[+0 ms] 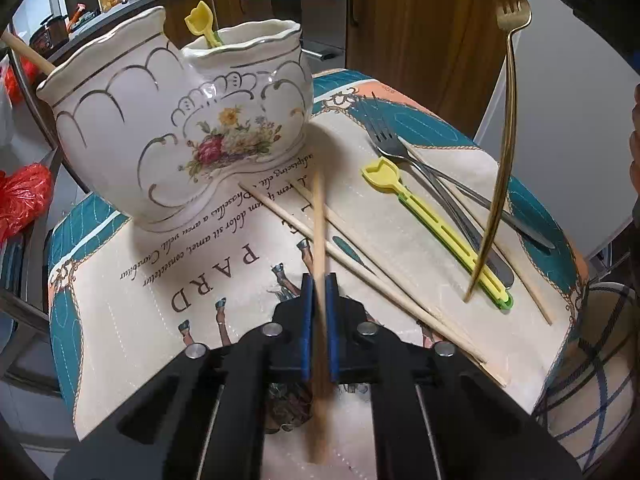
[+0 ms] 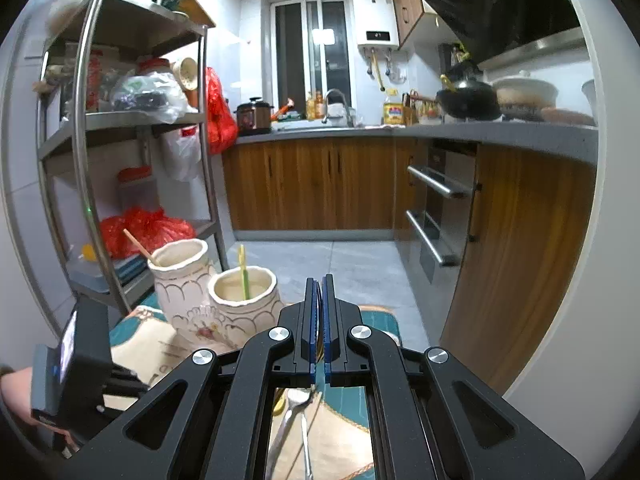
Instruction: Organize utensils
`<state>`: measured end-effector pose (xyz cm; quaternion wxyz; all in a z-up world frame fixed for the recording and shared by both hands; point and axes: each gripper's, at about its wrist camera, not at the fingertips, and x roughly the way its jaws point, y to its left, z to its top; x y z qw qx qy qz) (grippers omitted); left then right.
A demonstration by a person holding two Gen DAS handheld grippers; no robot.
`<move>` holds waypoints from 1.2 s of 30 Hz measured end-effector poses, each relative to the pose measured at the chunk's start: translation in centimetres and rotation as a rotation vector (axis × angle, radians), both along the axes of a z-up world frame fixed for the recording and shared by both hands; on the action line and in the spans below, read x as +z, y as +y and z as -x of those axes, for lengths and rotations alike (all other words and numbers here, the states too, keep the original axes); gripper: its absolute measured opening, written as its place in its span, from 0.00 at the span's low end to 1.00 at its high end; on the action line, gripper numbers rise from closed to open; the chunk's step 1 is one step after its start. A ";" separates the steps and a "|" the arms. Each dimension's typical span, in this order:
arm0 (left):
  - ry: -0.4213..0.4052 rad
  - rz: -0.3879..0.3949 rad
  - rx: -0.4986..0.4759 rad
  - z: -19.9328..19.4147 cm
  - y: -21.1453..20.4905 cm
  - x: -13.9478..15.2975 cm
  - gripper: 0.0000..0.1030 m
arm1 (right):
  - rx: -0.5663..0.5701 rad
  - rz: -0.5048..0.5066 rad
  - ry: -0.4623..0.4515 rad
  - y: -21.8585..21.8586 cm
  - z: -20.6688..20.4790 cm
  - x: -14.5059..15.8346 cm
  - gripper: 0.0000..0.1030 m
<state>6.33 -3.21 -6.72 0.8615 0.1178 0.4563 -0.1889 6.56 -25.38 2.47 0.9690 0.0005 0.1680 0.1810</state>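
- In the left wrist view we see the left hand-held gripper (image 1: 319, 288) closed on 1 wooden chopstick (image 1: 319, 240), which runs between the blue pads and points toward the far ceramic holder (image 1: 172, 128).
- The ceramic holder is a white, gold-trimmed piece with 2 joined cups and a flower print; it stands at the far left of the patterned cloth (image 1: 168, 280) that covers the bench.
- The right cup holds 1 yellow clip (image 1: 202, 24); a wooden stick (image 1: 28, 54) leans out of the left cup.
- 2 more chopsticks (image 1: 360, 264) lie crossed on the cloth just right of the left hand-held gripper.
- Farther right lie a yellow-green clip (image 1: 436, 232), a dark steel fork (image 1: 420, 168) and another steel utensil (image 1: 500, 216), close together.
- A gold fork (image 1: 506, 132) hangs upright above these, tines up, its handle tip near the yellow-green clip; what carries it lies outside this view.
- In the right wrist view the right hand-held gripper (image 2: 320, 312) shows its pads almost together on a thin item; we cannot tell what it is.
- Below its frame we see a steel fork (image 2: 294, 404) on the cloth, and the holder (image 2: 216, 300) stands to the far left.
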 end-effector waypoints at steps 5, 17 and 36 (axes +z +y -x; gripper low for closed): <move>-0.042 0.033 0.013 0.4 0.8 0.8 0.06 | -0.021 0.004 -0.043 -0.1 0.7 0.5 0.03; -0.446 0.222 0.036 4.1 3.7 7.3 0.06 | -0.058 0.024 -0.096 0.9 1.5 2.0 0.03; -0.714 0.468 0.181 1.6 11.0 15.9 0.06 | -0.019 -0.030 -0.182 3.1 0.0 6.6 0.03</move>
